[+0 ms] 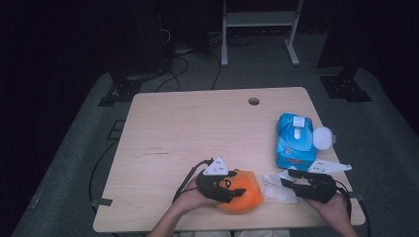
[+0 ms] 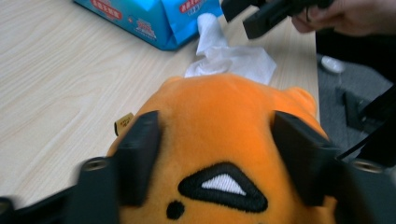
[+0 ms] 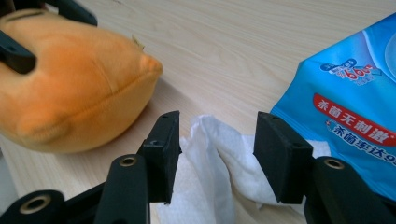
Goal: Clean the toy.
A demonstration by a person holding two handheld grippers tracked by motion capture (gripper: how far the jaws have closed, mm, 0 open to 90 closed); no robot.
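High view: my left tool point(image 1: 228, 187) clasps the orange plush point(image 1: 245, 193) at six o'clock, near the table's point(image 1: 188, 128) front edge; open tabletop lies toward twelve.
Left gripper view: pads point(image 2: 140, 154) press the plush point(image 2: 219, 130).
Right gripper view: my right tool point(image 3: 215, 154), released, straddles the white wipe point(image 3: 219, 158); blue pack point(image 3: 355, 112) at three o'clock.

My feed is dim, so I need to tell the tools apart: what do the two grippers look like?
Both are black. The left gripper and right gripper each carry a pale grey three-cornered plate on top, end in two flat rectangular black fingers, and trail a black cable. Forearms are bare; no sleeves show.
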